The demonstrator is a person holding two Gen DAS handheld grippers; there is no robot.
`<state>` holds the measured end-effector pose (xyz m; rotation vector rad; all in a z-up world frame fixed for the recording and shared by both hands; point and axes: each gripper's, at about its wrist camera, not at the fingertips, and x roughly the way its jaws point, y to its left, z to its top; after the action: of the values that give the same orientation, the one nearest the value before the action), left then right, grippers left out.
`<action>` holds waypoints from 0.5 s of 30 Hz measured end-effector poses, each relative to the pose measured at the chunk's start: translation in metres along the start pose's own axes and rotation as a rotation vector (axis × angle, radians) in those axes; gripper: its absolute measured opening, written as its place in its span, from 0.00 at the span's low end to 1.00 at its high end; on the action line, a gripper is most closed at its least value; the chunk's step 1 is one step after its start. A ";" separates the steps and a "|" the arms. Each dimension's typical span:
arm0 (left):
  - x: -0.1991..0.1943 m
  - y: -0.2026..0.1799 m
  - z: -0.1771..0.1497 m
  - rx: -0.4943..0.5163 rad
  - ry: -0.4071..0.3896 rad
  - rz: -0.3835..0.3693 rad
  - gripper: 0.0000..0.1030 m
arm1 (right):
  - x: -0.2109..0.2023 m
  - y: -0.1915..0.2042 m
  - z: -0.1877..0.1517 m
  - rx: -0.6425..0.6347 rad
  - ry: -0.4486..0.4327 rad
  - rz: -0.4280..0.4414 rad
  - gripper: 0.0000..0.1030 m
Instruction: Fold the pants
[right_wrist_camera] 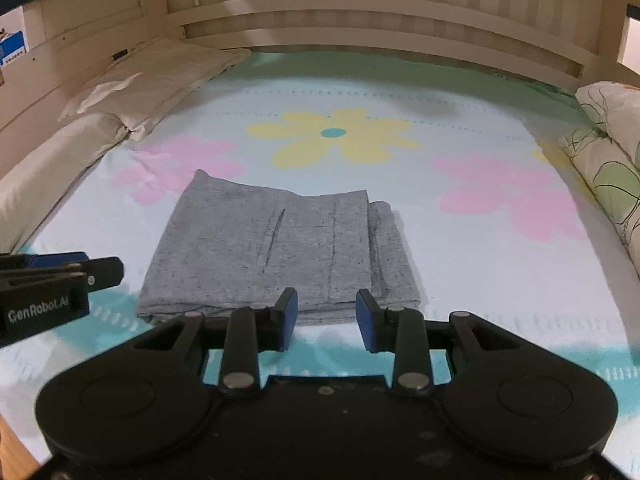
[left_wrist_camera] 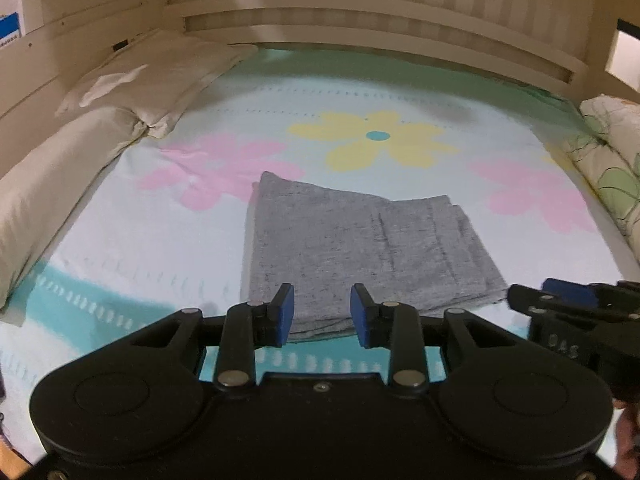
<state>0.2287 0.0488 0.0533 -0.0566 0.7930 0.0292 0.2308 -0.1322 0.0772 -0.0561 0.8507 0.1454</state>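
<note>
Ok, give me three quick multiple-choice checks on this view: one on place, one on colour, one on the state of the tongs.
1. The pants lie:
A on the bedsheet
B on a pillow
C on the floor

2. The flower beyond the pants is:
A red
B yellow
C black

3. The left tongs and right tongs are:
A both gripping cloth
B both open, empty
C one gripping cloth

Answers:
1 A, the folded grey stack rests flat on the sheet.
2 B, yellow petals around a teal centre.
3 B, the pads stand apart with nothing pinched.

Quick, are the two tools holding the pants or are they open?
Left tool: open, holding nothing; gray pants lie folded on the bed.
Right tool: open, holding nothing.
</note>
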 end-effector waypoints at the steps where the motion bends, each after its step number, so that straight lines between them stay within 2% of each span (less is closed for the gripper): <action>1: 0.001 0.000 0.000 0.004 -0.001 0.008 0.41 | 0.001 -0.001 0.001 0.007 0.003 0.005 0.34; 15: 0.007 -0.005 -0.002 0.038 0.009 0.030 0.41 | 0.007 -0.006 0.003 0.017 0.007 0.000 0.34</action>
<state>0.2319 0.0441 0.0471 -0.0090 0.8035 0.0425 0.2383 -0.1368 0.0741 -0.0404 0.8585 0.1380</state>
